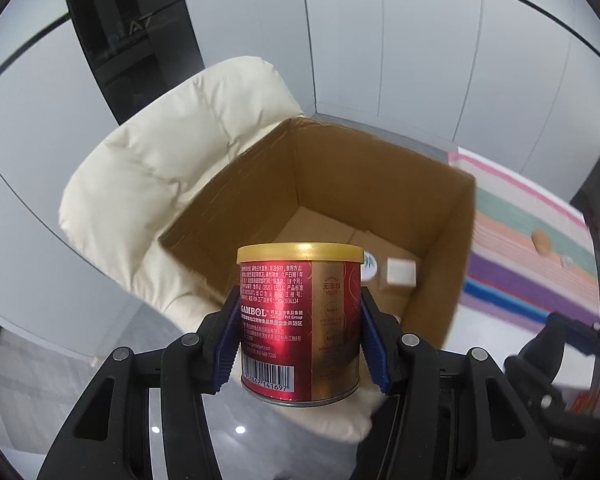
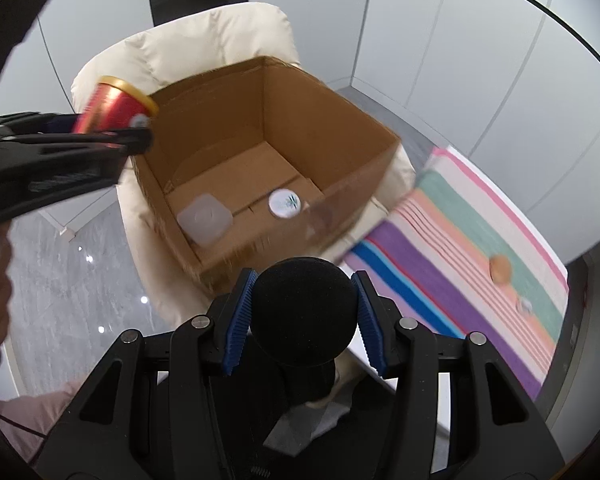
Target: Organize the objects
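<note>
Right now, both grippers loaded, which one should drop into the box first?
Left, probably. Its gripper holds the red can at the cardboard box rim. The right gripper, clamped on the black foam-headed object, sits short of the box's near wall.

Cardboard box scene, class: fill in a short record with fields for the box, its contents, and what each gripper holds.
box: open cardboard box on a cream cushioned chair
contents: white square container; round white lid
left gripper: shut on red can, upright, gold lid
right gripper: shut on black foam-topped object
beside box: striped cloth
</note>
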Demonstrator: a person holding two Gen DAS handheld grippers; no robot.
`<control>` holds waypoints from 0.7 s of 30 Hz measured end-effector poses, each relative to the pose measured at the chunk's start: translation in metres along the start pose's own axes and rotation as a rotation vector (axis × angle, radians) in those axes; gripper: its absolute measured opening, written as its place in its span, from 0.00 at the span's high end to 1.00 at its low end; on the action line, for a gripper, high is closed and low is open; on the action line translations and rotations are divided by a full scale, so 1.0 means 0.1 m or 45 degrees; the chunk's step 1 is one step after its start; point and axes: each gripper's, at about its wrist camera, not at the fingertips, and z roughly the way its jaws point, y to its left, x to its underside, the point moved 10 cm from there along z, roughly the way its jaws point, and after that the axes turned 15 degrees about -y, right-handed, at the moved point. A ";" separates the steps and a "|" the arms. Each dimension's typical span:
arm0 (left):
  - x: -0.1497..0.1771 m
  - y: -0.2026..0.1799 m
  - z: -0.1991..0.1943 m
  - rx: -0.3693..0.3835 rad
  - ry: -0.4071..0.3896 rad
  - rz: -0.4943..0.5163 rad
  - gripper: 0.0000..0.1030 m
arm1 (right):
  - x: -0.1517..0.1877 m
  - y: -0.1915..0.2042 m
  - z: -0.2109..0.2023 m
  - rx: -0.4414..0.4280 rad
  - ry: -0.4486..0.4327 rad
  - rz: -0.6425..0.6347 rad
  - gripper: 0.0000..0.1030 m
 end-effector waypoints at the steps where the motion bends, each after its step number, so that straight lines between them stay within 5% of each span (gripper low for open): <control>1: -0.02 0.04 0.08 -0.024 -0.009 -0.009 0.47 | -0.05 0.03 0.06 -0.011 0.001 -0.010 0.51; 5: -0.01 0.18 0.36 -0.097 -0.001 0.008 0.47 | -0.26 0.12 0.32 -0.039 0.004 -0.039 0.51; 17: -0.07 0.24 0.66 -0.011 0.012 -0.069 0.47 | -0.46 0.22 0.89 -0.069 0.034 -0.011 0.51; 19: -0.10 0.24 0.68 0.034 -0.009 -0.111 0.45 | -0.47 0.25 0.94 -0.091 0.028 -0.015 0.44; 20: -0.13 0.22 0.67 0.095 -0.032 -0.153 0.34 | -0.48 0.27 0.96 -0.101 0.019 -0.017 0.38; 21: -0.14 0.21 0.66 0.137 -0.044 -0.176 0.18 | -0.47 0.28 0.98 -0.102 0.026 -0.025 0.20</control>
